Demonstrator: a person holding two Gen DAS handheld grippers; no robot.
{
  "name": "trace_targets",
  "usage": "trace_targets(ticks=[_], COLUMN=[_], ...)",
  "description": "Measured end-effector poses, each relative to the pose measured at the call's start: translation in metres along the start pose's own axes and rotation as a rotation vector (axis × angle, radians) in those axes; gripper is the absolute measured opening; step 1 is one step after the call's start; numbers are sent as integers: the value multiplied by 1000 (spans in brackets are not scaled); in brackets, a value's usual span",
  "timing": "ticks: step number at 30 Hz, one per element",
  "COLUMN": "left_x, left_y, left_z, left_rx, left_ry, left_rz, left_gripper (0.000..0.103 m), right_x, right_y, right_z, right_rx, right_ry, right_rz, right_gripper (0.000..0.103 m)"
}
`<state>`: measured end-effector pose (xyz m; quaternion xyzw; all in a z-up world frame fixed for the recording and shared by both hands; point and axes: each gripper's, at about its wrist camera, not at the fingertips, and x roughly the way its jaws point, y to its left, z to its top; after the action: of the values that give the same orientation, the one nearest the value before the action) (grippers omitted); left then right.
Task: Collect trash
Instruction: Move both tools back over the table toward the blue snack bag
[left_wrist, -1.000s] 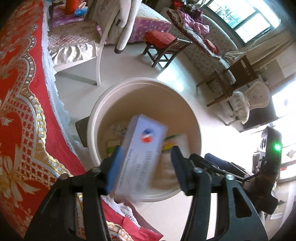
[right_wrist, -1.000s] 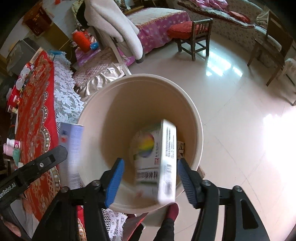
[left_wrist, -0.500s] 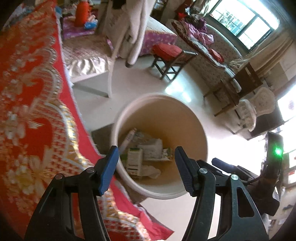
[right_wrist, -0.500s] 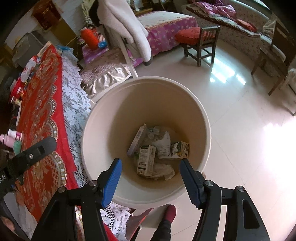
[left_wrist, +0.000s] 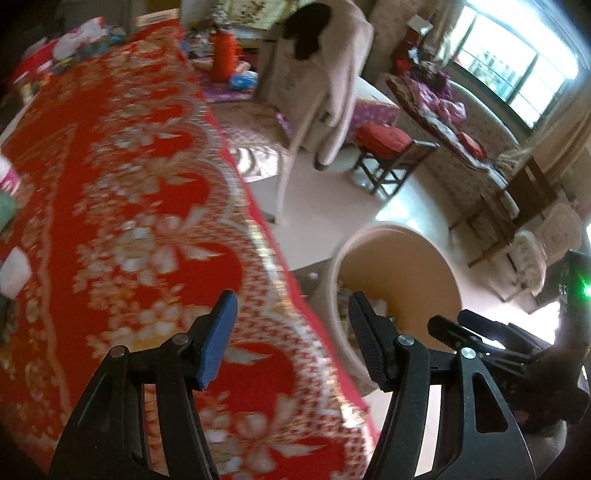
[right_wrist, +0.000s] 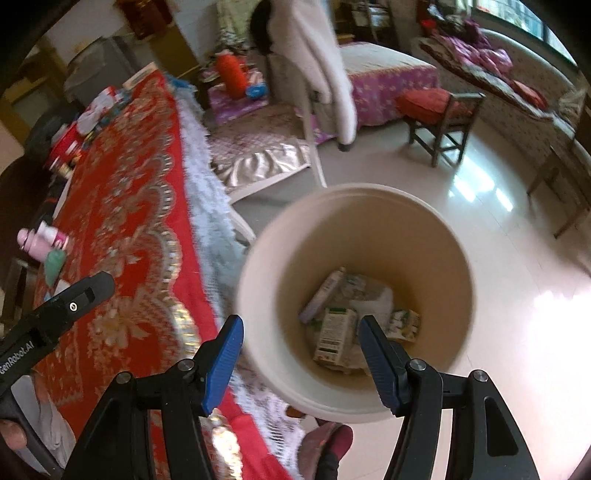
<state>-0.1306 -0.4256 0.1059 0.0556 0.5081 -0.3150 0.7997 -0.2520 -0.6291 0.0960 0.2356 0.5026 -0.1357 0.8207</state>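
Pale glossy floor (right_wrist: 517, 295), lower right of the right wrist view; red gold-patterned tablecloth (right_wrist: 122, 229) fills the left. One cream bin (right_wrist: 436, 221) stands at centre beside the cloth's white lace edge. Trash in bin: about four crumpled cartons and wrappers (right_wrist: 334, 334), print too small to read. Left gripper (left_wrist: 291, 332): jaws apart, nothing between, over the cloth (left_wrist: 129, 184), bin (left_wrist: 424, 258) to its right. Right gripper (right_wrist: 301, 356): jaws apart, empty, above the bin. Left gripper's arm at lower left reads "GenRobot.AI".
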Motion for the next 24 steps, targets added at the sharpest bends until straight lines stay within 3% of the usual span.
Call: trace_targets(ticks=[13, 24], left_x=[-49, -73], left_y=[129, 254], left_z=[-20, -57], left_rx=[-191, -359], left_ry=[-48, -18], left_rz=[144, 266], left_gripper=[61, 61], right_x=[33, 68], right_y=[128, 232], right_z=[6, -7], right_rx=[-209, -342], right_ry=[40, 116], right_rz=[113, 195], right_gripper=[63, 63])
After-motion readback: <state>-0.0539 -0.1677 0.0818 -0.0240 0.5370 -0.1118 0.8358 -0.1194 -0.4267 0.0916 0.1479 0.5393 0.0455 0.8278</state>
